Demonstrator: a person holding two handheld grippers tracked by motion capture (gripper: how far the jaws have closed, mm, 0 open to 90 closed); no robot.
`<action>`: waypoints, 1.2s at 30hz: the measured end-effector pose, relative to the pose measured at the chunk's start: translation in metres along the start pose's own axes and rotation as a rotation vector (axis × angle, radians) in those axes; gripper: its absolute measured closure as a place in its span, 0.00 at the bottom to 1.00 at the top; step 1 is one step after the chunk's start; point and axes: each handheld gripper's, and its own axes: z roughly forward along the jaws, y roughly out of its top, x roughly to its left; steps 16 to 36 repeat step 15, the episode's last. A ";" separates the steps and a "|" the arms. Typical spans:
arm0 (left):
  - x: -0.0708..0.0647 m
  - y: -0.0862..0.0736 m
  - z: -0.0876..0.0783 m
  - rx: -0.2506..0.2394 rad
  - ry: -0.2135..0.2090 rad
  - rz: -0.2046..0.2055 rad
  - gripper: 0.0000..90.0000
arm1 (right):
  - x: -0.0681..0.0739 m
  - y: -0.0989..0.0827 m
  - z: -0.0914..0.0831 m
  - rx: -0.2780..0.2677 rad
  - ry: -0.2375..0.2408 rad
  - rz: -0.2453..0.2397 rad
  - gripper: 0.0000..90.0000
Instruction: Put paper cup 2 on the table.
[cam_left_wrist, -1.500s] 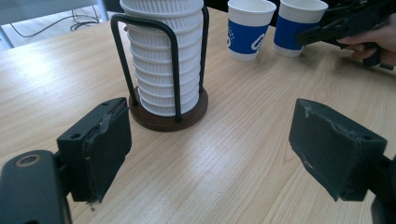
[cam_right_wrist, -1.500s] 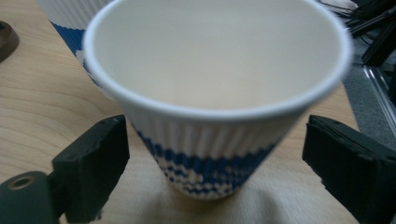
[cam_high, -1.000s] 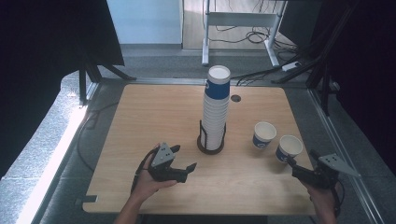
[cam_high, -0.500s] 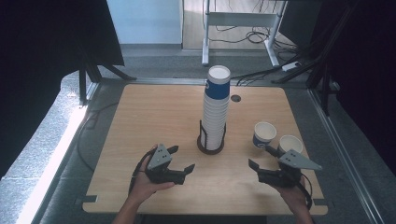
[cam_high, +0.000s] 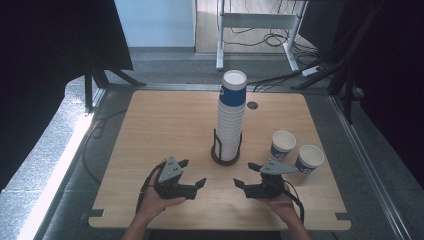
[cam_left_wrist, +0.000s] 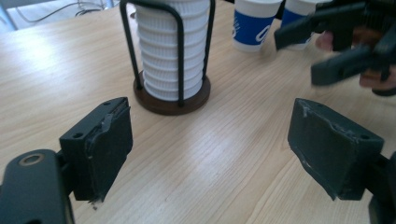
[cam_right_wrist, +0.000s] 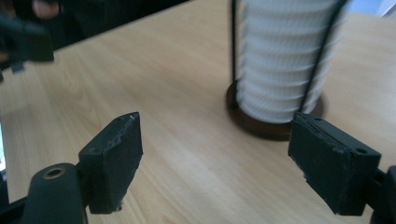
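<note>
A tall stack of white paper cups (cam_high: 231, 120), its top cup banded blue, stands in a black wire holder on a dark round base (cam_high: 225, 159) at the table's middle. Two loose blue-and-white cups (cam_high: 282, 145) (cam_high: 309, 159) stand to its right. My left gripper (cam_high: 195, 172) and right gripper (cam_high: 243, 174) face each other in front of the holder, both low over the wood. Both are open and hold nothing, and the jaws of each have just been closing somewhat. The left gripper view (cam_left_wrist: 210, 149) shows the stack (cam_left_wrist: 170, 51), the cups (cam_left_wrist: 254, 23) and the right gripper (cam_left_wrist: 345, 42).
The wooden table (cam_high: 165, 125) has a small round cable hole (cam_high: 252, 105) behind the stack. Dark curtains flank the table, and a white desk frame with cables (cam_high: 260, 30) stands on the floor beyond. In the right gripper view (cam_right_wrist: 215, 158) the holder base (cam_right_wrist: 261, 123) lies close ahead.
My right gripper has swung left from the table's right edge beside the loose cups to the front middle, and its jaws have narrowed. The left hand has stayed put.
</note>
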 end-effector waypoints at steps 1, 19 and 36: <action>0.000 -0.001 0.000 0.002 0.003 -0.001 0.16 | 0.002 -0.001 0.004 0.014 0.004 -0.008 0.20; 0.005 -0.003 -0.001 0.016 0.028 -0.009 0.16 | -0.002 -0.002 0.007 0.029 -0.019 -0.031 0.19; 0.005 -0.003 -0.001 0.016 0.028 -0.009 0.16 | -0.002 -0.002 0.007 0.029 -0.019 -0.031 0.19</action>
